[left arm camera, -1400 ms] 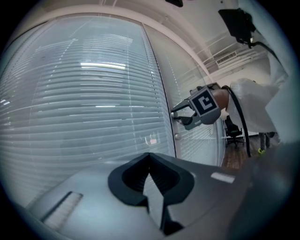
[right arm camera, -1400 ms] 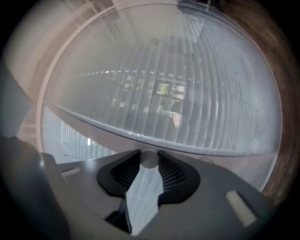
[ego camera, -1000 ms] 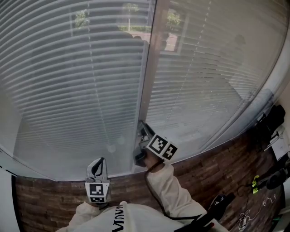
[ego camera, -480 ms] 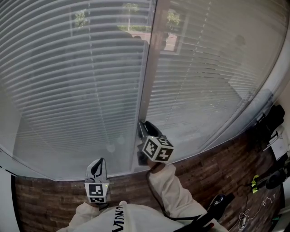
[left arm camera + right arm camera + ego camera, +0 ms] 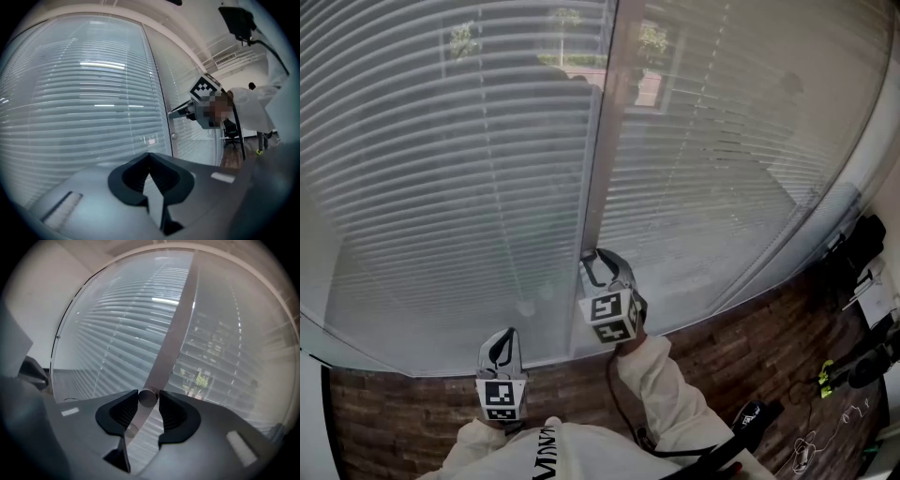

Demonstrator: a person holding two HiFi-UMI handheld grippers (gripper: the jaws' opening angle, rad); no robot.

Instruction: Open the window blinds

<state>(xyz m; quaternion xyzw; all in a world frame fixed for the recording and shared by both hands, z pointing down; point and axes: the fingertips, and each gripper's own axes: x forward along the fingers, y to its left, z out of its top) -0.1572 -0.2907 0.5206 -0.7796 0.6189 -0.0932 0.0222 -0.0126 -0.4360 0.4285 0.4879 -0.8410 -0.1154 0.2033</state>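
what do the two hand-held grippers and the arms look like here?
The left hand-held gripper and right hand-held gripper are grey shells with dark ribbed pads and a white cube of black square markers. Cream sleeves; a black cable trails the right one. The right jaws have just been opening, a round knob between them.

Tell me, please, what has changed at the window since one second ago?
The right hand-held gripper rolled about its own axis on the round knob of the window frame; its jaws have just opened slightly, the knob between them. The left hand-held gripper and the blinds look unchanged.
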